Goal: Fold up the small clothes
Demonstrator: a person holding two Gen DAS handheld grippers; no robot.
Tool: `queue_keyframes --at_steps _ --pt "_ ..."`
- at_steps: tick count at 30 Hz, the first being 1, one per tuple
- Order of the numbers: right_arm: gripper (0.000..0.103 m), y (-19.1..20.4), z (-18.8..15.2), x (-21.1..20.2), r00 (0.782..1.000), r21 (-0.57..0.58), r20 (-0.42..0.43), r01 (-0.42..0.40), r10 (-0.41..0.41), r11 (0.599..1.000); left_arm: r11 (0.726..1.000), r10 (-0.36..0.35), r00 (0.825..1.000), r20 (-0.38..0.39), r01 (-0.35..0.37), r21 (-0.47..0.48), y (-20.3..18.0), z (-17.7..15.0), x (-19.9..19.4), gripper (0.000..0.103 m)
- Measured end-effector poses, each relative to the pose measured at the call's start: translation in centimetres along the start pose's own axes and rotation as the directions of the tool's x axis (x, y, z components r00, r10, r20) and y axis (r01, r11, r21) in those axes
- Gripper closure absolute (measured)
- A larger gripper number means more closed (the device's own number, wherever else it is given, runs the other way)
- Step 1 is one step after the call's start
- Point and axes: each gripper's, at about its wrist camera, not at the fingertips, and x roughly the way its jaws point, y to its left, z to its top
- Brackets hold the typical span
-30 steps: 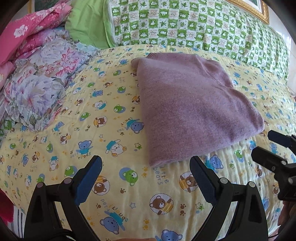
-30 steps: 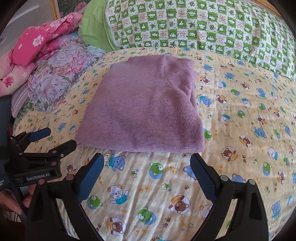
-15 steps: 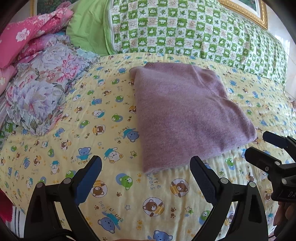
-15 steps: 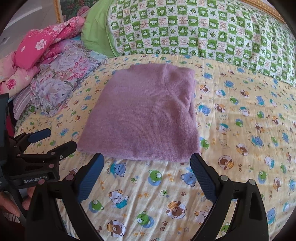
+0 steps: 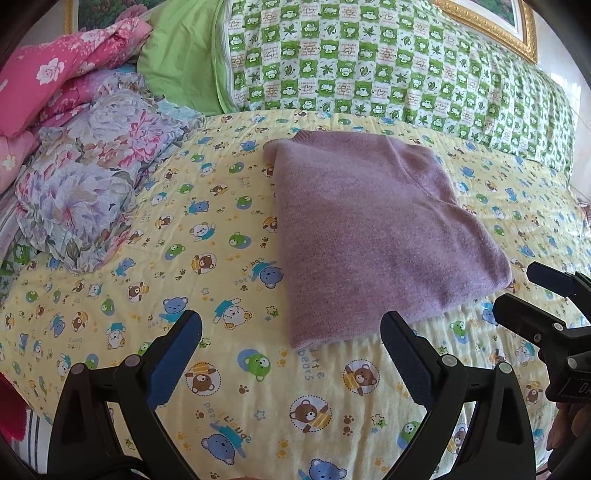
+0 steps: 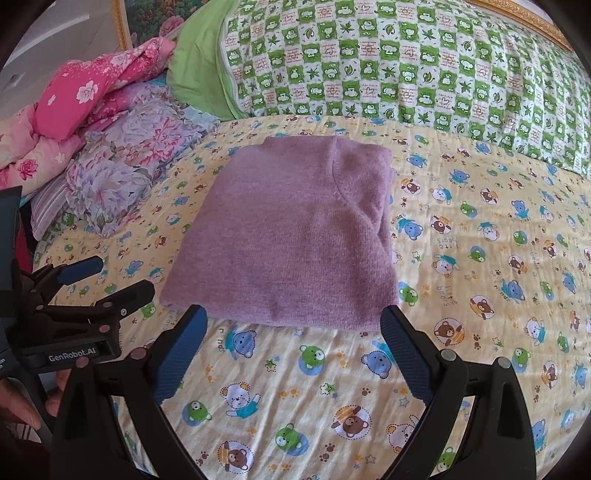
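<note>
A purple knit sweater (image 5: 373, 236) lies folded into a rectangle on the yellow bear-print bedsheet (image 5: 184, 229); the right wrist view has the same sweater (image 6: 295, 236) in its centre. My left gripper (image 5: 291, 354) hovers open over the sheet just short of the sweater's near left corner, nothing between its blue pads. Open as well, my right gripper (image 6: 291, 350) sits in front of the sweater's near edge and holds nothing. Each gripper shows in the other's view: the right gripper (image 5: 517, 291) at the right edge, the left gripper (image 6: 110, 280) at the left edge.
A green checked pillow (image 5: 369, 62) runs along the head of the bed. Pink floral bedding (image 5: 55, 70) and a lilac floral bundle (image 5: 88, 177) are piled at the left. A gold picture frame (image 5: 491, 26) hangs behind. A hand (image 6: 22, 402) holds the left gripper.
Both grippers have drawn back from the sweater and lifted a little, so it sits farther off in both views. The sweater itself has not moved. Both stay open.
</note>
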Motion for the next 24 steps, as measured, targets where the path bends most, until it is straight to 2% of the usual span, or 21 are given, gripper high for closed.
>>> queue_keyframes --at_steps 24 --pt "0.008 0.24 0.32 0.46 1.000 -0.004 -0.002 -0.005 0.005 1.000 1.000 0.000 1.000 0.003 0.000 0.008 0.04 0.31 0.31 0.004"
